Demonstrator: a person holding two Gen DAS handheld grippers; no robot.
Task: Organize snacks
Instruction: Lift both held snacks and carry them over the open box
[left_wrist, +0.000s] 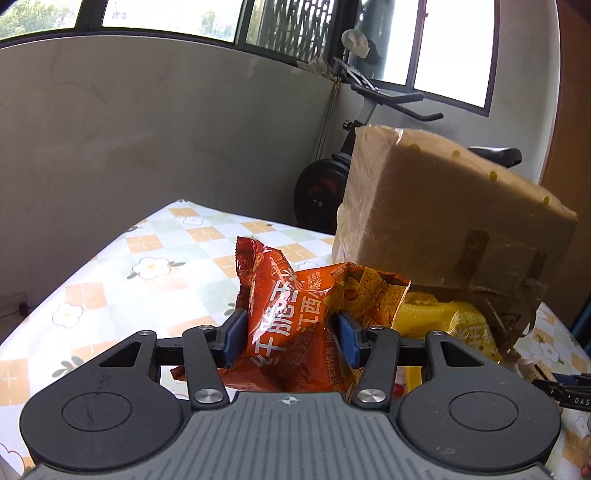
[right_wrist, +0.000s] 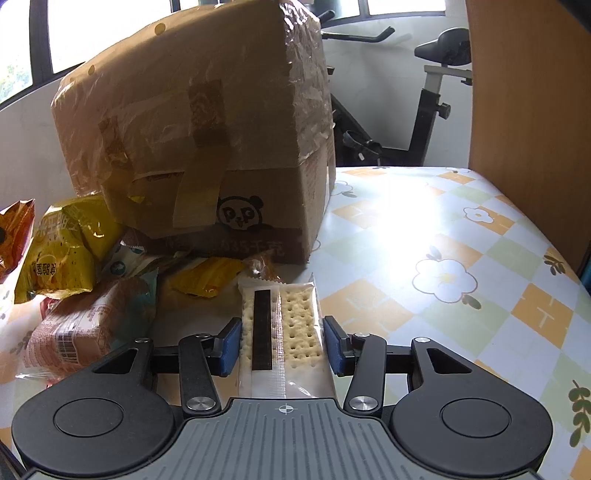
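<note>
Both clamped: left tongs (left_wrist: 291, 338) on orange snack bag (left_wrist: 291, 325), right tongs (right_wrist: 282, 345) on cracker pack (right_wrist: 280, 325), long axis straight ahead toward cardboard box (right_wrist: 207, 140).

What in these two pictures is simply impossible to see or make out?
- Left wrist view: the lower end of the orange snack bag is hidden behind the left gripper.
- Right wrist view: the near end of the cracker packet is hidden by the right gripper.
- Both views: the inside of the cardboard box cannot be seen.
</note>
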